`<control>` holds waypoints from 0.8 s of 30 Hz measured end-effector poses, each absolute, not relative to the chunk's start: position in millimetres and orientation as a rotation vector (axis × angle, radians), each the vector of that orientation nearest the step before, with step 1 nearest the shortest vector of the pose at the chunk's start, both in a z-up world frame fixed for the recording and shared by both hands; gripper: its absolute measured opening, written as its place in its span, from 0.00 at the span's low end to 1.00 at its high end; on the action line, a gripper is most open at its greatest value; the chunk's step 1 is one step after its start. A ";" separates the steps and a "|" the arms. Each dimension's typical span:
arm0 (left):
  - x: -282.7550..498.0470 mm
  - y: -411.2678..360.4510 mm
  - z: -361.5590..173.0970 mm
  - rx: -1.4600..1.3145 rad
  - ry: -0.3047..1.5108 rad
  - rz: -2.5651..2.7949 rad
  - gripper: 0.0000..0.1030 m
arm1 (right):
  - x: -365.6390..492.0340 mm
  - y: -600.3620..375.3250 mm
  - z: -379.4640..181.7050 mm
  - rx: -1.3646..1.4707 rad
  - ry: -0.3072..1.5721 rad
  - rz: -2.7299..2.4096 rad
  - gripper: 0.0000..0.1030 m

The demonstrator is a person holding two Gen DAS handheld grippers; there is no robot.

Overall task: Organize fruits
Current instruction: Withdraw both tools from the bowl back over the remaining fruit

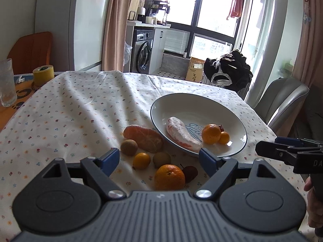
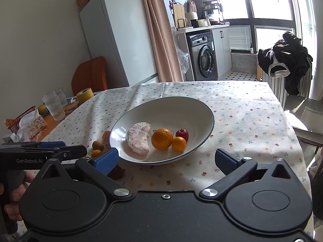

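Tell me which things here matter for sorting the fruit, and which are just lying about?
For the job:
plate
orange on the cloth
peeled segment
small yellow fruit
left gripper, open
right gripper, open

Lying about:
glass
tape roll

The left gripper (image 1: 159, 158) has its jaws wide apart, and nothing is between them. Its two blue fingertips (image 1: 110, 158) point forward and a little down. The right gripper (image 2: 167, 159) is just the same, with jaws spread wide and nothing held. Its blue fingertips (image 2: 107, 159) also point forward and tip down a bit. The two grippers are side by side, close to each other. In the left wrist view, the right gripper pokes in from the right edge, and a hand (image 1: 311, 199) wraps its handle. In the right wrist view, the left gripper pokes in from the left edge, and a hand (image 2: 15, 197) grips its handle.
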State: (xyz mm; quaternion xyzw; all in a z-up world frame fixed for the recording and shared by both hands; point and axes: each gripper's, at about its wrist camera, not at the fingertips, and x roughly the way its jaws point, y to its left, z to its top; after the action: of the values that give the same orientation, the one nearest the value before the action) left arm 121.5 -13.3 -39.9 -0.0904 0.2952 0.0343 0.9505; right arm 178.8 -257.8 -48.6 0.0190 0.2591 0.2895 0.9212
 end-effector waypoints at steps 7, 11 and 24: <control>104.2 1.4 -39.6 -0.234 0.568 0.076 0.84 | 166.9 -251.3 -45.4 0.034 0.532 0.614 1.00; 94.4 4.0 -36.8 -0.237 0.544 0.059 0.88 | 159.6 -251.4 -42.2 0.050 0.501 0.581 1.00; 75.7 5.6 -30.3 -0.220 0.496 0.016 0.95 | 145.0 -244.3 -42.6 0.056 0.535 0.544 1.00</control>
State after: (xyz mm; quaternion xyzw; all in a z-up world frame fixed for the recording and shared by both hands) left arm 75.7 5.6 -30.3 -0.1085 0.2450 0.0081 0.9634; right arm 145.0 -244.3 -42.6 0.0273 0.2610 0.2656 0.9277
